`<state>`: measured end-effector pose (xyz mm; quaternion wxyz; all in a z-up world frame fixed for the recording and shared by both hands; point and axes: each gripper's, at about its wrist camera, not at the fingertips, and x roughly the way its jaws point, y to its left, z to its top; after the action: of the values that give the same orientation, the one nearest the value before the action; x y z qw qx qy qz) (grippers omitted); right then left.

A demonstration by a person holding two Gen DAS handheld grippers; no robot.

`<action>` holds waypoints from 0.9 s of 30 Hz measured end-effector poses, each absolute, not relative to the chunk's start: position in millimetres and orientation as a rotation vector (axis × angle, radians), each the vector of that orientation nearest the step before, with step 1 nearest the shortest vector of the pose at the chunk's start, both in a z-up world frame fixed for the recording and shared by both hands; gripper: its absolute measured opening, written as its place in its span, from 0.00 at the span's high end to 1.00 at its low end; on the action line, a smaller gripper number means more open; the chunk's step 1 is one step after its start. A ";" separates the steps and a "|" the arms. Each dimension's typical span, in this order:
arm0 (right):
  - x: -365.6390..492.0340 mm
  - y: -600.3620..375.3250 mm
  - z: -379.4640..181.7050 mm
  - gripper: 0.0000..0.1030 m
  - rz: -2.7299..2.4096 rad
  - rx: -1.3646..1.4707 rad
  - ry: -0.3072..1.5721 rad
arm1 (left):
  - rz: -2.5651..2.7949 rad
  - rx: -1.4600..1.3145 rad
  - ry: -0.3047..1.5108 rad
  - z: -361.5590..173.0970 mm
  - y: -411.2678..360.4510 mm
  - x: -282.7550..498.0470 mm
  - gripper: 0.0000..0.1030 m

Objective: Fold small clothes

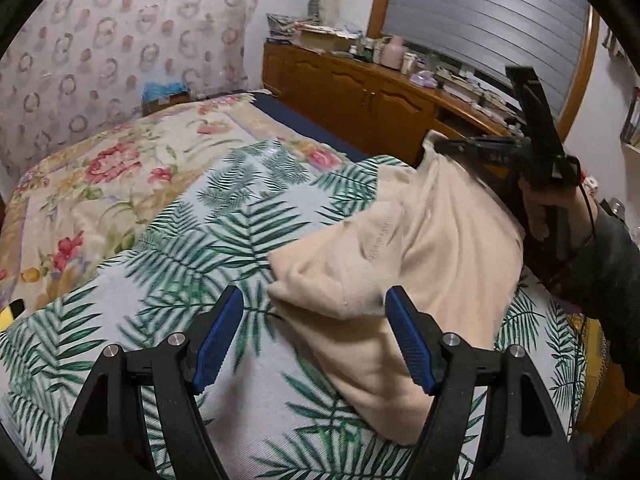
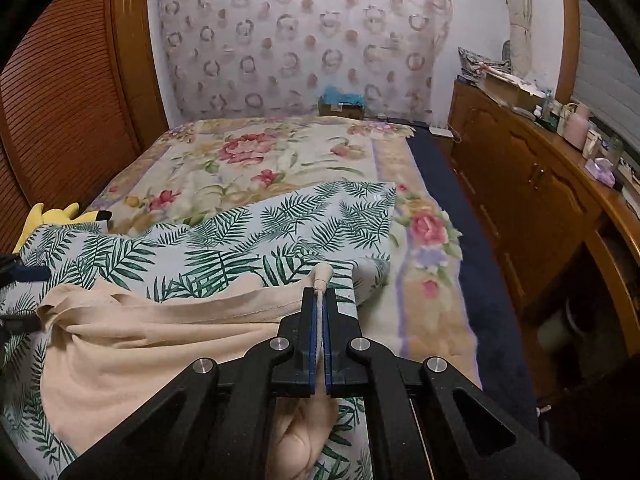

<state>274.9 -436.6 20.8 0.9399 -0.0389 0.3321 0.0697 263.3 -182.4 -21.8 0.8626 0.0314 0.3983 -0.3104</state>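
A bedroom here, with a bed under a floral blanket (image 2: 280, 152) and, spread over its near end, a leaf-print sheet (image 2: 240, 236) that serves as the working surface. On to the right gripper (image 2: 320, 296): its blue-lined jaws are pressed together, and a thin edge of the beige garment (image 2: 160, 344) is pinched between them, a small nub of cloth poking out past the tips. From that pinch the fabric runs taut to the left, then sags into a bunched heap on the leaf print. The left wrist view shows the same thing from the other side: the right gripper (image 1: 440, 146) is raised at the far right in a person's hand (image 1: 556, 208), dark sleeve behind it, lifting one corner of the beige garment (image 1: 420, 248) so the cloth drapes down in a slope towards the camera. The left gripper (image 1: 314, 300) hangs low with its jaws spread wide; a folded lower corner of the garment lies between the blue pads (image 1: 408, 340), and the pads are not pressing on it. Further out, a yellow plush toy (image 2: 56, 216) sits at the left edge of the bed, a wooden cabinet (image 2: 520, 184) cluttered with bottles and boxes runs along the right wall, and a patterned curtain (image 2: 300, 36) hangs behind the head of the bed.
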 end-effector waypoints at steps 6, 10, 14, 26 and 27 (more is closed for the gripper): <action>275.8 -439.8 18.4 0.98 0.150 -0.098 0.685 | -0.679 0.134 0.861 -30.6 -199.6 268.0 0.28; 271.1 -444.6 20.0 0.98 0.170 -0.099 0.662 | -0.653 0.152 0.859 -35.9 -203.3 282.3 0.59; 267.7 -448.8 17.5 0.98 0.156 -0.111 0.654 | -0.598 0.062 0.833 -33.4 -189.0 304.9 0.82; 255.6 -449.6 25.3 0.67 0.137 -0.094 0.697 | -0.511 0.023 0.859 -37.2 -170.0 312.7 0.52; 251.7 -450.1 25.7 0.48 0.155 -0.080 0.698 | -0.515 0.022 0.860 -36.3 -168.6 310.1 0.49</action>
<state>251.7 -450.1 25.7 0.9360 -0.0394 0.3415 0.0760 310.1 -168.6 -36.3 0.8770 0.0104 0.4121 -0.2468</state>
